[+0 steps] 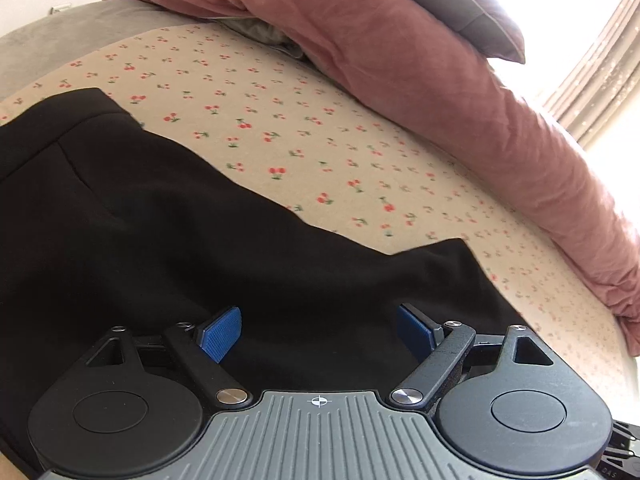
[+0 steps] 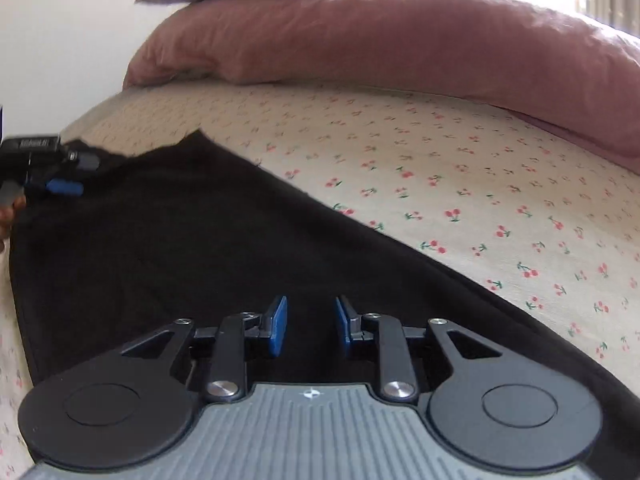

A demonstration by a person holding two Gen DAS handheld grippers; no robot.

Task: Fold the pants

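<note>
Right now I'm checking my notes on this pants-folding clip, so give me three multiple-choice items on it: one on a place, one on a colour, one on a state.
1. Where do the pants lie?
A. on the cherry-print sheet
B. on top of the pink duvet
C. on a wooden floor

2. What colour are the pants?
A. white
B. black
C. red

3. How does the left gripper stand?
A. clamped on the grey pillow
B. shut tight, nothing in it
C. open, its blue pads apart above the fabric

Key: 1 A, black cloth spreads over the cherry-print sheet, clear of the pink duvet. 2 B, black in both views. 3 C, a wide gap shows between the blue pads.
</note>
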